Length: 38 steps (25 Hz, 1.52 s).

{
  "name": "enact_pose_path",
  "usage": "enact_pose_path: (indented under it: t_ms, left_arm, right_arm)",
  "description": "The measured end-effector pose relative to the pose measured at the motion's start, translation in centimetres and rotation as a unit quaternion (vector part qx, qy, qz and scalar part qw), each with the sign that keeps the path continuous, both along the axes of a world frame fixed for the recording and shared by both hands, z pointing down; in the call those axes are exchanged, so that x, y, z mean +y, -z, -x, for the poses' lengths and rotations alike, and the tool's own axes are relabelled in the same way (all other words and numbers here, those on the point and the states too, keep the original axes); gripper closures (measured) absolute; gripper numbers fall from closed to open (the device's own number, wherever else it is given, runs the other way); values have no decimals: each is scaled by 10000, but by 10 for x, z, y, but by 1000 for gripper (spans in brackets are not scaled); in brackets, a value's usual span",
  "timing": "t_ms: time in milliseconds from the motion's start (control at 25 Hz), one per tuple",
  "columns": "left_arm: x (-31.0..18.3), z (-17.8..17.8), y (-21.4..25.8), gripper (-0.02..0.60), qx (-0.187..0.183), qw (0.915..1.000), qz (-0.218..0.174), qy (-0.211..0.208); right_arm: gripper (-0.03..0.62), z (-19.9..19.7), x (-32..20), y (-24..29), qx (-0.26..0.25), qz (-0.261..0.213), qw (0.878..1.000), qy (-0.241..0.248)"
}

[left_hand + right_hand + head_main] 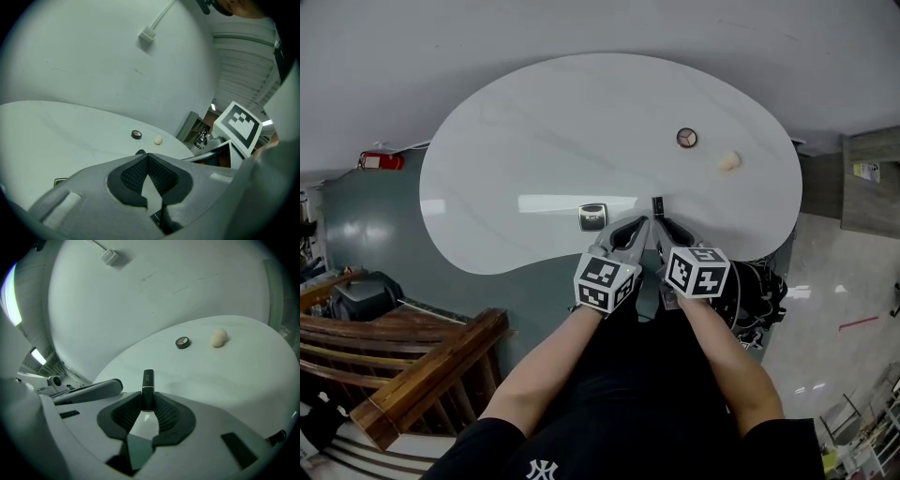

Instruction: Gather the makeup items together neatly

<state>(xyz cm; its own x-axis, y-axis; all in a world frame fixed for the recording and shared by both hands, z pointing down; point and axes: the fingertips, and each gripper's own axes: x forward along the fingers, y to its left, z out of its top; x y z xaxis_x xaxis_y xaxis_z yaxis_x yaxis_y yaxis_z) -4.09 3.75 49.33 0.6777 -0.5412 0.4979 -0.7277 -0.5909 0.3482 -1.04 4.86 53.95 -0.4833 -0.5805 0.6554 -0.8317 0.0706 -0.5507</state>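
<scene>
Right gripper [148,401]: clenched on a black lipstick tube [148,385], gripped at its lower half, capped end projecting forward past the fingertips above the near edge of the white table [243,380]. Left gripper [148,155]: closed tip to tip, nothing between the pads, held just beside the right gripper at the same table edge. Grip on the tube confirmed in the right gripper view only; in the head view, reduced to a short dark bar ahead of the gripper tips. Shown whole in the head view only: a small square case [592,217], flat on the table just left of the left gripper's tips; in the left gripper view, cut to a sliver at lower left behind the grey jaw body. Common to all three views: a round compact [686,138] and a beige sponge [728,161], near each other on the far right part of the table, well apart from both grippers and from the square case. Right side of the left gripper view blocked by the right gripper's marker cube [239,125]. Beyond the table: a wooden rail [403,366] at lower left, and a grey wall with a small white box [147,33] on a cable.
</scene>
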Motion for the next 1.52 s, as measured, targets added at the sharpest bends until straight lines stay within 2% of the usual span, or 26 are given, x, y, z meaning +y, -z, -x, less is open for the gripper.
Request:
enact_pose_path:
  t_ms: [320,680,920,1280,1520]
  left_arm:
    - [-1,56,-6,572,-55,9993,1,362]
    - [-4,98,-11,572,-78,9982,27,586]
    - [-7,111,-12,572,-86,9983,34,580]
    - [-6,121,-14,572,-66,9987,24,512]
    - [-8,120,-11,572,-46,9988,0,480]
  right_arm:
    - [499,55,-2,-13,-172,239,9995,105]
    - [499,89,-3,-34,-71,433,9990,60]
    - [499,97,-4,-52,135,500,9987,-19]
    - [496,104,-6,-56,446,355,9984,68]
    - [473,105,-4,-52,455,350,9983,120]
